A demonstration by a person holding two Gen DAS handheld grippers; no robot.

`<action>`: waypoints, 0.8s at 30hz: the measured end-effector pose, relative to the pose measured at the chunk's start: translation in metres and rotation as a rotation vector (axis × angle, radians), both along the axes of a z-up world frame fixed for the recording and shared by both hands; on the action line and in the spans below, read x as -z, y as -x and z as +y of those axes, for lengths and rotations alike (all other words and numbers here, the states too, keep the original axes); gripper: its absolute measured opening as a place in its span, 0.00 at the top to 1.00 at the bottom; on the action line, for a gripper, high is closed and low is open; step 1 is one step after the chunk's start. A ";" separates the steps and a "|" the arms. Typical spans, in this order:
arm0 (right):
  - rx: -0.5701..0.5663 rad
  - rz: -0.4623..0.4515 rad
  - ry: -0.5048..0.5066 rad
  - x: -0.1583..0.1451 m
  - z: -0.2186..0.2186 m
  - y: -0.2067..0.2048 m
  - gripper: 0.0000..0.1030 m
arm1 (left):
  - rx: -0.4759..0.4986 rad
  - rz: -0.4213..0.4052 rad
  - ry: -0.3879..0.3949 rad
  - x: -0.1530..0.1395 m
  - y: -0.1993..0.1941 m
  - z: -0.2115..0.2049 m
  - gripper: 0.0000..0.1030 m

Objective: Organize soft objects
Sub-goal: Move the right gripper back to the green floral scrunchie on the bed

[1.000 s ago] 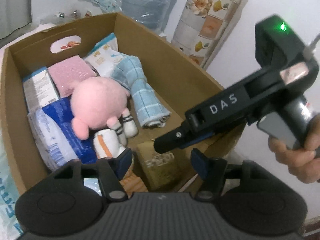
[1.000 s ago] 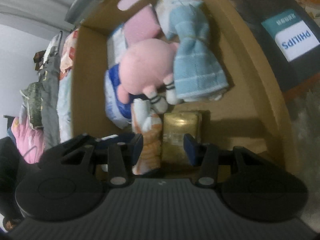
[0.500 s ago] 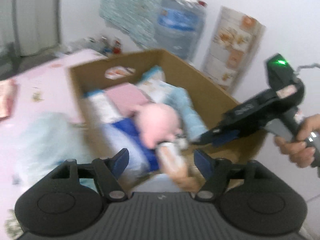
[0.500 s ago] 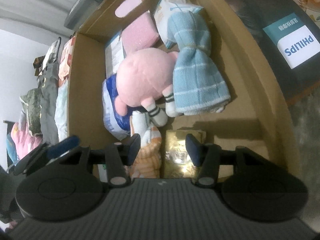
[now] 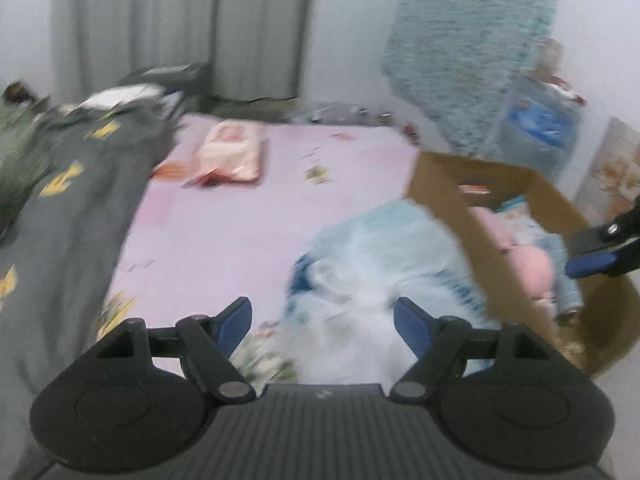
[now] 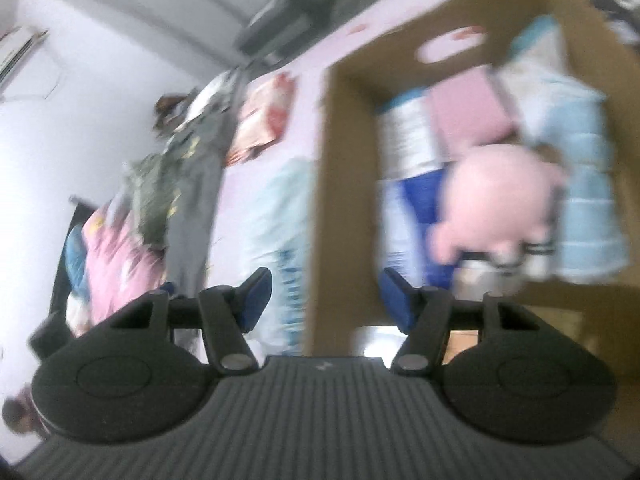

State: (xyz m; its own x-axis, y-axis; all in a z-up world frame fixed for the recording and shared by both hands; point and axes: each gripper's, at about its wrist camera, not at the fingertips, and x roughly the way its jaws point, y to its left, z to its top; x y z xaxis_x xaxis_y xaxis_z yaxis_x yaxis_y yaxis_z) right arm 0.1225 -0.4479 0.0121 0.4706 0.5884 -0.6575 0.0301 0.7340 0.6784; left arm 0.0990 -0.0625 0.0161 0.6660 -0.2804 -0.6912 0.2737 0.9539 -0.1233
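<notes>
A cardboard box (image 5: 452, 200) stands at the right on a pink bed (image 5: 224, 232). It holds a pink plush toy (image 6: 500, 208), a light blue checked towel (image 6: 588, 208), a pink pad (image 6: 468, 116) and blue-and-white packs. A pale blue plastic package (image 5: 380, 264) lies on the bed beside the box, just beyond my left gripper (image 5: 324, 320). That gripper's jaws are opening and nothing is between them. My right gripper (image 6: 324, 296) hovers over the box's left wall (image 6: 344, 160), jaws opening and holding nothing. Its blue tip (image 5: 592, 260) shows over the box in the left wrist view.
Grey-green clothing (image 5: 60, 184) is piled along the bed's left side. A pink-and-orange pack (image 5: 232, 152) lies farther back on the bed. A teal towel (image 5: 460, 40) hangs on the wall above a water jug (image 5: 536, 120). Curtains close off the back.
The left wrist view has swung left, from inside the box to the bed and the pale blue package. The right gripper has drawn back toward the box's left wall. Both pairs of jaws stand wider.
</notes>
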 end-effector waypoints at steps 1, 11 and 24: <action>-0.029 -0.002 -0.002 -0.002 0.013 -0.007 0.42 | -0.019 0.010 0.000 0.006 0.001 0.007 0.23; -0.339 -0.033 0.042 -0.018 0.163 -0.061 0.42 | -0.074 0.061 -0.030 0.055 0.011 0.040 0.29; -0.590 0.147 0.236 0.064 0.316 -0.138 0.42 | 0.002 0.147 -0.035 0.108 -0.003 0.040 0.29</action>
State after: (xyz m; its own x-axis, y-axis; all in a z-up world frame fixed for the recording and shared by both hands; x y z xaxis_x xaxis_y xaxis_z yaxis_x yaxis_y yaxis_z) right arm 0.2607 -0.1318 -0.0517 0.0081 0.5527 -0.8334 -0.3434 0.7842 0.5168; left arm 0.1018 -0.0222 -0.0917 0.5561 -0.2557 -0.7908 0.2569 0.9578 -0.1291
